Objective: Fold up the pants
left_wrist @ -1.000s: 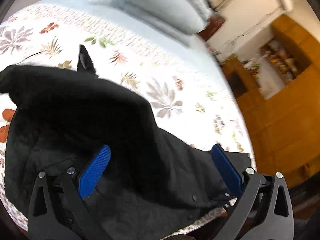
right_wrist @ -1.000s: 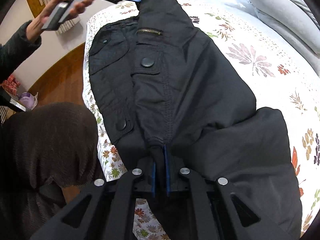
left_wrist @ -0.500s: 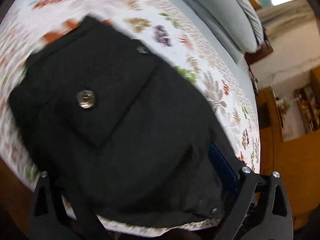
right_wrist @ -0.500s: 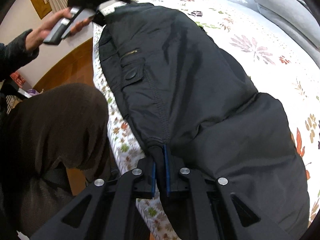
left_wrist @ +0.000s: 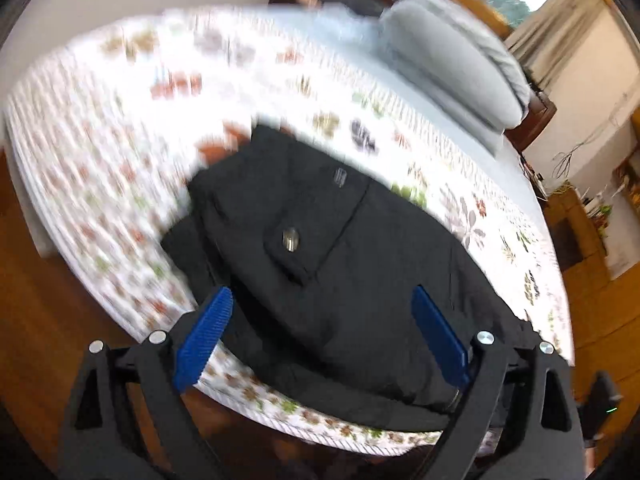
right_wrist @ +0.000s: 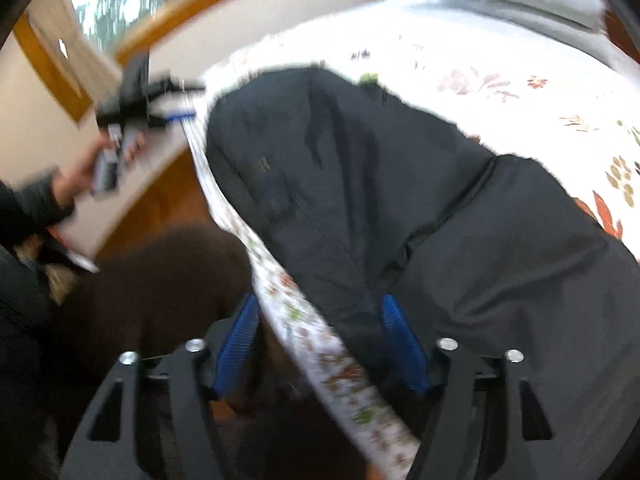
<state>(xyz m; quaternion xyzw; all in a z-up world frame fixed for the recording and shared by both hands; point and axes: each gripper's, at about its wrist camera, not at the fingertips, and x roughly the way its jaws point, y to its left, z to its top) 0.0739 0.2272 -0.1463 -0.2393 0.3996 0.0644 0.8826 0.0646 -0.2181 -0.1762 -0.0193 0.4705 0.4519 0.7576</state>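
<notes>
The black pants [left_wrist: 344,280] lie folded over on the floral bedspread [left_wrist: 120,152], near the bed's front edge, with a flap pocket and metal snap [left_wrist: 289,237] facing up. My left gripper [left_wrist: 320,316] is open and empty, just above the pants' near edge. In the right wrist view the pants [right_wrist: 420,208] spread across the bed. My right gripper [right_wrist: 320,328] is open, its fingers either side of the pants' near end and the bed edge. The left gripper [right_wrist: 176,114] also shows in that view, held off the bed's corner. Both views are blurred.
A grey pillow [left_wrist: 452,68] lies at the head of the bed. Wood floor [left_wrist: 48,312] runs along the bed's front edge. Wooden furniture [left_wrist: 592,240] stands at the right. The person's brown-clad leg [right_wrist: 152,288] is beside the bed edge.
My right gripper has opened and let go of the pants. My left gripper has drawn back from the pants toward the bed's edge. The pants now lie folded on the bed.
</notes>
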